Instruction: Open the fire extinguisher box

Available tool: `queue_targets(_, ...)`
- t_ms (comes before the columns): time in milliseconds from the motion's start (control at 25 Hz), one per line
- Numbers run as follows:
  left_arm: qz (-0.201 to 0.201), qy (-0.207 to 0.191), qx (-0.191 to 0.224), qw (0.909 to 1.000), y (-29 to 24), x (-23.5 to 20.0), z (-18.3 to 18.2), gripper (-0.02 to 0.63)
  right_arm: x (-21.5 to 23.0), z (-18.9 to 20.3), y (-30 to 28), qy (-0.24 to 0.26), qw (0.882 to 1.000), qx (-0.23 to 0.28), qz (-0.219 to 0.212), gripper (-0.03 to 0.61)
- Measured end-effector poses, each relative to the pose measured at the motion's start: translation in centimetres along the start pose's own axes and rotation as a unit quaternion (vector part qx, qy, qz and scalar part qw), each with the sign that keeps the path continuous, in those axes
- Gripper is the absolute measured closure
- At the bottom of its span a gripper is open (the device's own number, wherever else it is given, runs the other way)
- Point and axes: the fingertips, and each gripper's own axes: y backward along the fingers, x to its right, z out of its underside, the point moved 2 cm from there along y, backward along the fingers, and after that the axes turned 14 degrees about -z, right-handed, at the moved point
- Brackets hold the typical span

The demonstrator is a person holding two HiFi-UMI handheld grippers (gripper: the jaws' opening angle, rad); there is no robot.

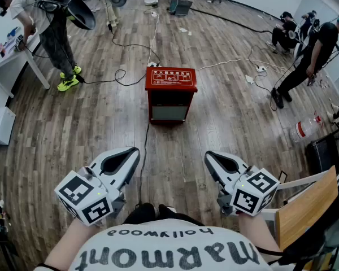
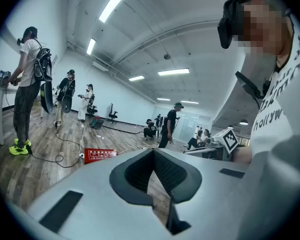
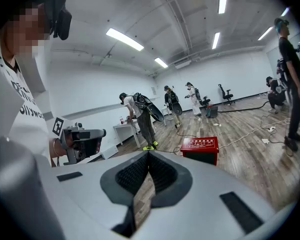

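Red, square-topped and lettered in white, the fire extinguisher box stands shut on the wooden plank floor, well ahead of both claws, so the opening is not yet begun. My left claw and right claw are both fully closed with nothing between the pads, well short of the box. I judge the main hazard to be the thin black cable running from the box's front toward me: stepping in could snag it. Meeting the lid with closed jaws would only shove the box, and a one-sided pull might slide or tip it on the smooth boards.
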Motion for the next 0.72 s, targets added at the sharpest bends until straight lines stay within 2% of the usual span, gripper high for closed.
queue_targets(200, 0.007, 0.005, -0.003, 1.0, 0.0, 0.2, 0.1, 0.607, 0.3, 0.5, 0.3, -0.003, 1.0, -0.006, 0.009, 0.569)
queue_targets(440, 0.019, 0.032, -0.003, 0.9993, 0.5, -0.1, 0.4, 0.607, 0.3, 0.6, 0.3, -0.011, 1.0, 0.0, 0.011, 0.568)
queue_targets(600, 0.019, 0.029, -0.003, 0.9994, 0.3, -0.4, 0.6, 0.607, 0.1, -0.1, 0.2, -0.014, 1.0, 0.027, -0.001, 0.568)
queue_targets(720, 0.011, 0.021, -0.007, 0.9997, 0.2, -0.4, 1.0, 0.607, -0.1, -0.1, 0.2, -0.009, 1.0, 0.026, -0.001, 0.568)
